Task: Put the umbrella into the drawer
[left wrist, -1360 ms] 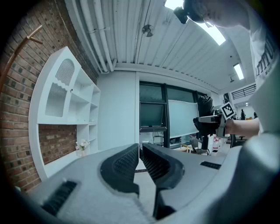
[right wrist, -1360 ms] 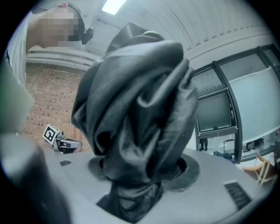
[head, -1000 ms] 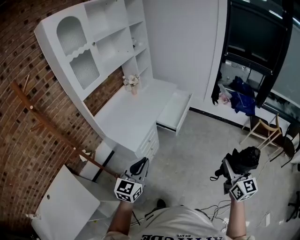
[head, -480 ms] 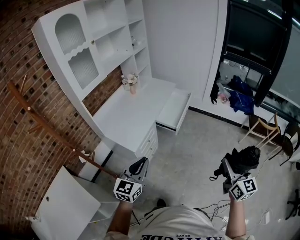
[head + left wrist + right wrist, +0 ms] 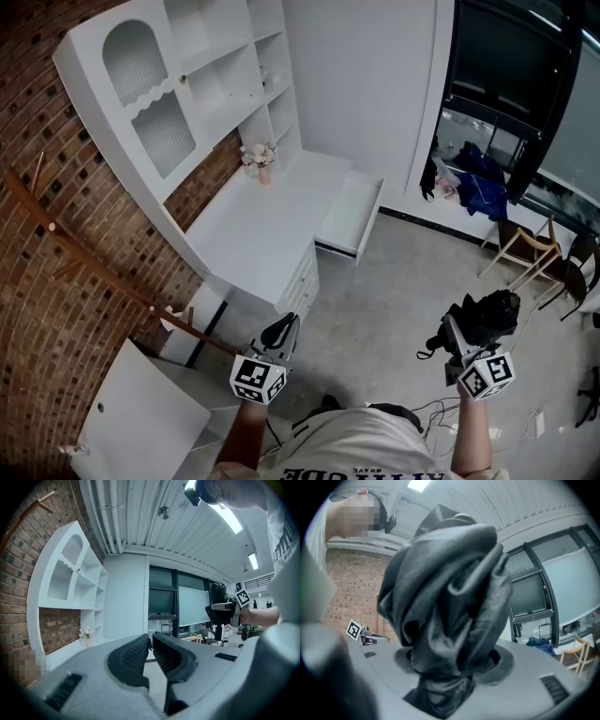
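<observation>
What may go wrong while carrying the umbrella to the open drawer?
1. The folded umbrella bulges loosely above the right tool, so its fabric might slip or snag on the drawer rim.
2. The drawer looks shallow, so the bundle may not lie flat.
3. The left tool is shut, unready to help.

brick wall (image 5: 56,309) | white hutch desk (image 5: 253,234) | grey floor (image 5: 394,281) | dark windows (image 5: 511,56)

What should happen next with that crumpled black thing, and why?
Probably step forward and carry the right tongs toward the open white drawer. They are shut on the folded black fabric umbrella, and the drawer stands pulled out of the white desk, well ahead of the umbrella.
</observation>
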`<action>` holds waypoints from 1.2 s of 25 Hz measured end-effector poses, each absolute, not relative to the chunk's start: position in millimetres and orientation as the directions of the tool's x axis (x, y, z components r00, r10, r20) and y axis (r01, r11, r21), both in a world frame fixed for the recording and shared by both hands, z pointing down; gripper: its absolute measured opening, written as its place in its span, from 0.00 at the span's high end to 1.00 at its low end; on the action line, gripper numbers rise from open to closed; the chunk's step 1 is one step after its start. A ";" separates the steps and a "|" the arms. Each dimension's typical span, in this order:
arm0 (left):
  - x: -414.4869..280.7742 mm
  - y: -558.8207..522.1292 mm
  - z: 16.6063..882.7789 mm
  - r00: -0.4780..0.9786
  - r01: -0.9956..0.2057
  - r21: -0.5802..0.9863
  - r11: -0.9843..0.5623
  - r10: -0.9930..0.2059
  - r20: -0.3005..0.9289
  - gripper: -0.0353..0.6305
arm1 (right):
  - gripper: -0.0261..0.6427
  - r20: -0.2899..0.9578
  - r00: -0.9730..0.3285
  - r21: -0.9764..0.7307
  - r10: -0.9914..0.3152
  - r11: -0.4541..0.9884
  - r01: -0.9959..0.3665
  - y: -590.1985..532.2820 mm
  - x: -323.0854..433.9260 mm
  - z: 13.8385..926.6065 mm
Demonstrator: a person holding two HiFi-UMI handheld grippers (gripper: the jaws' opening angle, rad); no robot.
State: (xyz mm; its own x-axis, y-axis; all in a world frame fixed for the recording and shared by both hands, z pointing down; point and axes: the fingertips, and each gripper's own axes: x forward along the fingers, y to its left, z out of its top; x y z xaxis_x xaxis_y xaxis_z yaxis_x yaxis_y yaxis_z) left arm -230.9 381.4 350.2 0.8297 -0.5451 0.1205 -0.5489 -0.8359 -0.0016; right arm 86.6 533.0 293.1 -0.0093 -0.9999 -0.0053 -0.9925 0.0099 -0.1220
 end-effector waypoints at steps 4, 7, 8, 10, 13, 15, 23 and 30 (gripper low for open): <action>-242.0 373.2 352.7 0.834 -0.542 -0.005 -0.840 -0.539 0.120 0.90 | 0.56 -0.009 0.006 -0.121 -1.000 -0.005 -0.993 527.1 76.2 294.4; -248.8 368.4 353.0 0.836 -0.539 -0.001 -0.842 -0.535 0.118 0.90 | 0.56 -0.013 0.011 -0.121 -1.000 -0.009 -0.993 524.2 69.6 291.2; -250.7 367.1 353.7 0.837 -0.538 0.001 -0.843 -0.535 0.119 0.90 | 0.56 -0.012 0.011 -0.119 -1.000 -0.010 -0.993 523.1 67.6 290.6; -253.9 364.5 355.7 0.837 -0.539 0.005 -0.843 -0.534 0.121 0.90 | 0.56 -0.007 0.012 -0.115 -1.000 -0.011 -0.993 520.7 64.2 290.7; -255.4 361.9 357.8 0.837 -0.539 0.012 -0.842 -0.534 0.117 0.90 | 0.56 -0.001 0.010 -0.110 -1.000 -0.010 -0.994 517.0 61.2 292.0; -254.4 359.9 357.3 0.838 -0.539 0.013 -0.842 -0.534 0.113 0.90 | 0.56 0.001 0.006 -0.107 -1.000 -0.006 -0.994 513.6 60.7 292.5; -248.6 342.1 362.5 0.828 -0.553 0.020 -0.833 -0.546 0.127 0.90 | 0.56 0.020 -0.017 -0.111 -1.000 0.015 -0.994 489.7 65.9 299.0; -223.3 322.8 362.3 0.825 -0.556 0.011 -0.831 -0.550 0.132 0.90 | 0.57 0.024 -0.050 -0.100 -0.998 0.047 -0.994 456.8 87.6 305.1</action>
